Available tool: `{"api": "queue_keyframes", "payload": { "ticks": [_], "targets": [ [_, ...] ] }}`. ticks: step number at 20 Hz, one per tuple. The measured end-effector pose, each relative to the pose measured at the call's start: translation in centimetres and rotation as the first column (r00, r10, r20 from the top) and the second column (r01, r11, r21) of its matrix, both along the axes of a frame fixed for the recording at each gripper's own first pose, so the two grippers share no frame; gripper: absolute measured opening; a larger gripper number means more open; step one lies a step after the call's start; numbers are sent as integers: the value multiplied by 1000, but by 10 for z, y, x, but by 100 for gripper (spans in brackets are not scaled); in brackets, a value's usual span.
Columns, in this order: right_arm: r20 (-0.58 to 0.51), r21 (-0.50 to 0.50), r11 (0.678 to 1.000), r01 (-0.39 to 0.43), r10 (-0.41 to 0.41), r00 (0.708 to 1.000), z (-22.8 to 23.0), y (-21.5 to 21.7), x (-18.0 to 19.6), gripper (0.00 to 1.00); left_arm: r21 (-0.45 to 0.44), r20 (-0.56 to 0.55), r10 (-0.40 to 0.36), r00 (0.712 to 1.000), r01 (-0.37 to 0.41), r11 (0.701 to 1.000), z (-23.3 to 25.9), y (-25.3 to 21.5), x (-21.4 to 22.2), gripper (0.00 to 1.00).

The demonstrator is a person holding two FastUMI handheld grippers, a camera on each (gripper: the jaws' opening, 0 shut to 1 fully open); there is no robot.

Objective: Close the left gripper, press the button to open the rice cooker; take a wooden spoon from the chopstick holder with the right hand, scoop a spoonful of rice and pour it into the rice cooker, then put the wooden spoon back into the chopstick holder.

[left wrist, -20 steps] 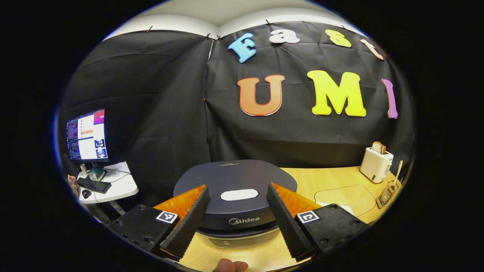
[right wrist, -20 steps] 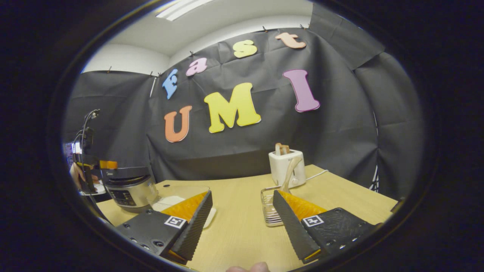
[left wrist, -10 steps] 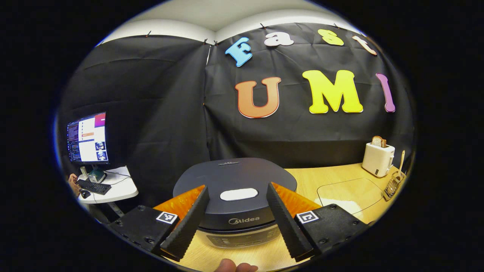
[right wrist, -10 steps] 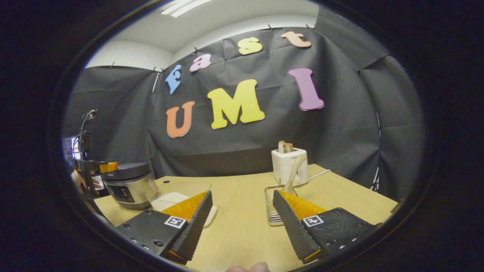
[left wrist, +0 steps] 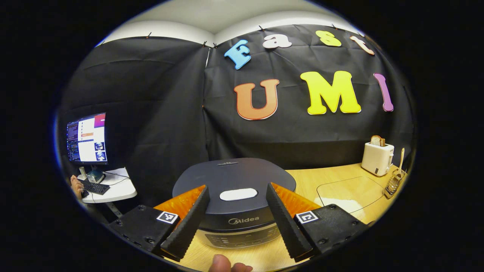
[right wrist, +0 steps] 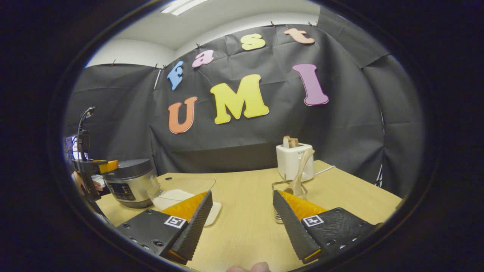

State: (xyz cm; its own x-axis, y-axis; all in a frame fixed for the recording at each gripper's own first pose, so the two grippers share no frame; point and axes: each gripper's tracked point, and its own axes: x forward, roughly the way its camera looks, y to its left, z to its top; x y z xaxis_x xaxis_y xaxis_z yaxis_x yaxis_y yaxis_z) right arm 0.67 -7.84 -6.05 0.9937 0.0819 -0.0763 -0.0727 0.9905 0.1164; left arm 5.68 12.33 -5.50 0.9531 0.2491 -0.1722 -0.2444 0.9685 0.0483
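The left tongs are wide apart and hold nothing. They sit in front of the rice cooker, which stands on the wooden counter. The cooker's dark lid is shut. A white button lies flat on the lid, and in the left gripper view it shows between the two fingers. I cannot tell if the fingers touch the cooker. A fingertip of the person's hand peeks in at the bottom edge.

To the right of the cooker is a clear container with white rice in it. Farther right, near the black wall, a white toaster stands with a slice of bread sticking out. Just beside it is the chopstick holder, and the wooden spoon stands up in it.

Off to the left, a screen and a keyboard sit on a small white table.

The right tongs are wide apart too, and hold nothing. They hang just above the counter. In the right gripper view, the chopstick holder sits just past the right finger, with the wooden spoon leaning in it, in front of the toaster. The rice container is past the other finger. The rice cooker is far to the left, with the left tongs close beside it.
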Motion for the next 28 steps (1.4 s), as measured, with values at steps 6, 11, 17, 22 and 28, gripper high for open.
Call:
{"api": "queue_keyframes", "payload": {
  "ticks": [6, 11, 17, 22, 28],
  "targets": [
    [57, -27, 999, 22, -20, 998, 25, 2, 2, 95, 11, 70, -43, 997, 43, 999, 43, -28, -4, 97],
    [113, -43, 999, 30, -25, 993, 53, 9, -1, 95, 18, 162, -143, 976, 142, 990, 89, -77, -19, 98],
    [170, -47, 997, 61, -52, 984, 77, 21, -16, 95, -9, 213, -247, 945, 255, 967, 86, -128, -49, 97],
    [216, -87, 994, 66, -46, 975, 90, 40, -36, 95, 24, 235, -259, 937, 260, 965, 83, -144, -72, 97],
    [237, -93, 991, 99, -74, 969, 86, 45, -51, 99, -3, 264, -285, 922, 296, 955, 82, -164, -89, 97]
  ]
}}
